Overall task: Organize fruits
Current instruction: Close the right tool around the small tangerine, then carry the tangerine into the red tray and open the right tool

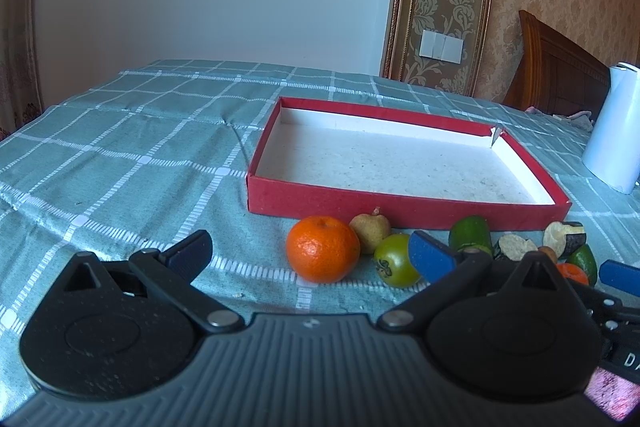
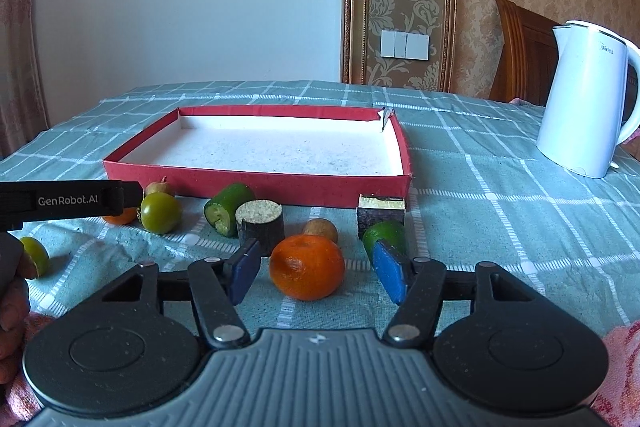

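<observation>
Checked tablecloth (image 2: 500, 211), red tray (image 2: 256, 183) at 12 holding nothing. Right gripper (image 2: 316, 267) wide open, straddling a tangerine (image 2: 307, 267), gripping nothing; left gripper (image 1: 312, 253) likewise open, empty, second tangerine (image 1: 322, 247) ahead. Risk: round fruit rolls off if pinched off-centre.

Left claw (image 1: 310, 255): jaws spread wide, nothing gripped, held low and level. Right claw (image 2: 316, 269): jaws likewise apart, nothing between the blue pads (image 2: 390, 273), level beside the left.
</observation>
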